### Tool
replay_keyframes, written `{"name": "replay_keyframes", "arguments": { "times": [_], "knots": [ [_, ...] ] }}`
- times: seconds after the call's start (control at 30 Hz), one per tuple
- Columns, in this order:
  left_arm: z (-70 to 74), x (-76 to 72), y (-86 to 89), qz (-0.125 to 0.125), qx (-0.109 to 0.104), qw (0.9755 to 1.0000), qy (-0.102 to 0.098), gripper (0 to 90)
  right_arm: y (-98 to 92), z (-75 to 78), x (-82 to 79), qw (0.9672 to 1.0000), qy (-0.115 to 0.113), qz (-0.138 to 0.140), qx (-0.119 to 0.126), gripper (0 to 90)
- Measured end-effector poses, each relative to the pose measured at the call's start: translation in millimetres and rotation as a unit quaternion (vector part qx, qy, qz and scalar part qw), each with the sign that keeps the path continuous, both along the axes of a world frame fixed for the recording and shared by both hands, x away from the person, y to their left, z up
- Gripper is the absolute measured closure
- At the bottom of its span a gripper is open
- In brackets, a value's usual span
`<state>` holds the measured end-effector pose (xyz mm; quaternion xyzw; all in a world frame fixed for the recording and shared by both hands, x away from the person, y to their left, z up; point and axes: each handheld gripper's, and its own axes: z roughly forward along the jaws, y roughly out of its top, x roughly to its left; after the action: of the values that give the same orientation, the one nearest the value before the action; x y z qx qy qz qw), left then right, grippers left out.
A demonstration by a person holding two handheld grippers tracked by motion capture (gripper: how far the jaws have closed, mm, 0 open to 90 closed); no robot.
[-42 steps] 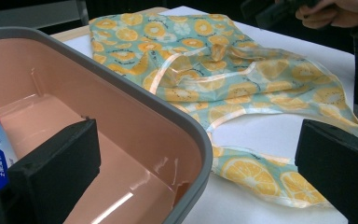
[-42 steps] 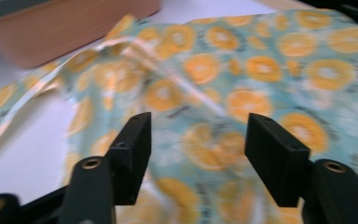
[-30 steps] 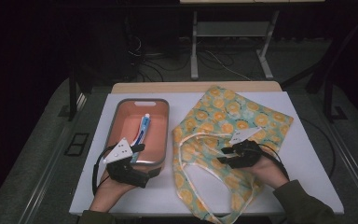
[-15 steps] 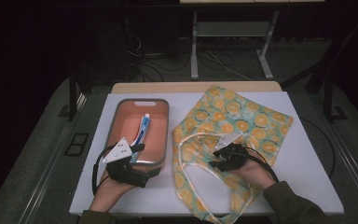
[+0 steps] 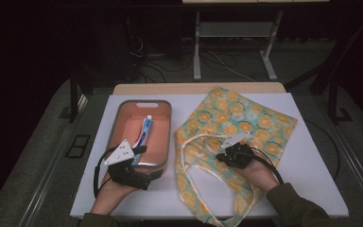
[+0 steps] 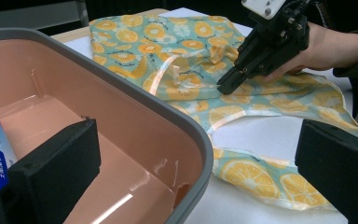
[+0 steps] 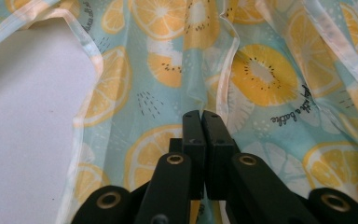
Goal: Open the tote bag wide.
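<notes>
A fruit-print bag (image 5: 238, 120) lies flat on the white table (image 5: 312, 179), right of centre in the high view. The right gripper (image 5: 227, 152) presses on the bag's middle; its jaws have just closed and now meet tight, pinching a fold of the cloth. Left of centre sits a pink bin (image 5: 142, 137) holding a tube (image 5: 146, 128). The left gripper (image 6: 196, 172) stands wide open astride the bin's near rim.

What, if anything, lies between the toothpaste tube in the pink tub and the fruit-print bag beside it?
Only the tub's own right wall. The toothpaste tube lies inside the tub, and the bag is spread flat right next to it. The right gripper has its jaws shut on the bag's fabric near the opening.
</notes>
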<state>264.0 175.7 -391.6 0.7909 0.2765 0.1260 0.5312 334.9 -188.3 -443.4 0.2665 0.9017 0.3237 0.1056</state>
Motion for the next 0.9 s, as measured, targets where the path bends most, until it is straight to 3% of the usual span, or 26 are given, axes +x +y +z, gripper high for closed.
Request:
{"name": "replay_keyframes", "arguments": {
  "times": [0.17, 0.4, 0.7, 0.9],
  "knots": [
    [0.0, -0.1, -0.2, -0.001, 0.001, 1.0000, 0.000, 0.0, -6.9, 4.8, 3.4, 0.9999, -0.012, -0.010, 0.007, 89.4],
    [0.0, -0.1, -0.3, 0.000, 0.002, 1.0000, 0.000, 0.0, -27.2, 12.6, 16.1, 0.9984, -0.020, -0.046, 0.025, 89.4],
    [0.1, -0.1, -0.2, -0.001, 0.003, 1.0000, 0.000, 0.0, -45.3, 45.1, 27.2, 0.9916, -0.048, -0.076, 0.093, 89.6],
    [0.1, -0.1, -0.2, -0.001, 0.003, 1.0000, 0.000, 0.0, -46.7, 63.4, 31.7, 0.9872, -0.063, -0.081, 0.122, 89.7]
  ]
}}
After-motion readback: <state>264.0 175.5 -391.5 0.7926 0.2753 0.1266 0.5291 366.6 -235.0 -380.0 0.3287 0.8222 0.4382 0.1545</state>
